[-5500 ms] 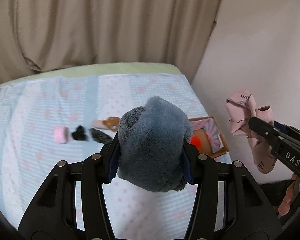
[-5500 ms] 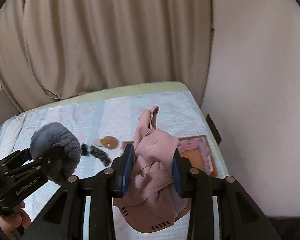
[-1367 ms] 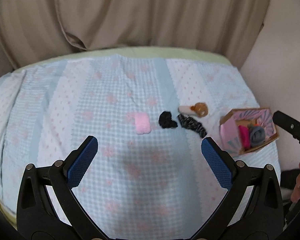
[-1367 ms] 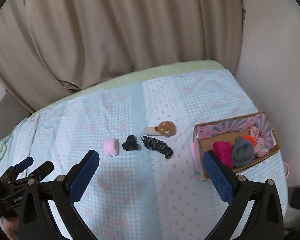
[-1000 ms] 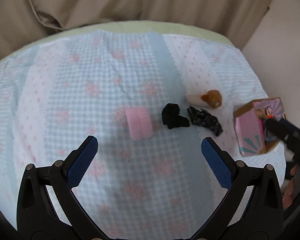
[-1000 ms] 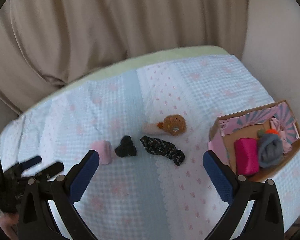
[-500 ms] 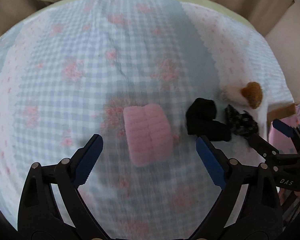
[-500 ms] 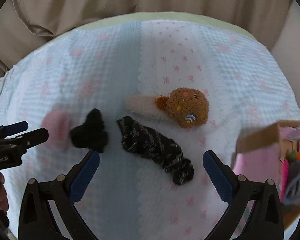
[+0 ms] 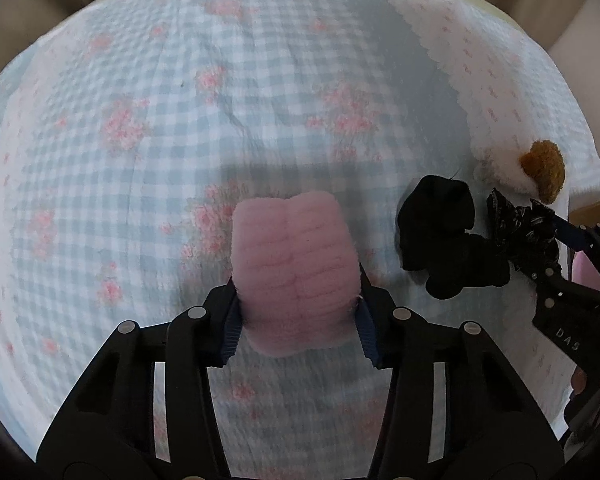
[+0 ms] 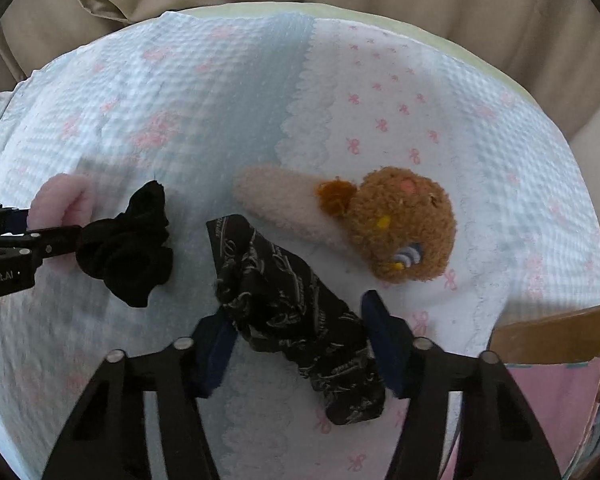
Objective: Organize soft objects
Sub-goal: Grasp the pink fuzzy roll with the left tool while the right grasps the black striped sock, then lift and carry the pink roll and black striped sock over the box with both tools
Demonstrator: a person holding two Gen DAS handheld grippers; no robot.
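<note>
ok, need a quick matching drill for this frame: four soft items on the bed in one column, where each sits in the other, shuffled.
Items:
1. pink fluffy roll
2. patterned black cloth
3. plain black cloth
4. brown plush clip

Places:
A. loose on the bedspread, between the two grippers
B. between the closing left gripper jaws
C. loose, beyond the patterned cloth
D. between the closing right gripper jaws

Pairs: 1-B, 2-D, 3-A, 4-C
</note>
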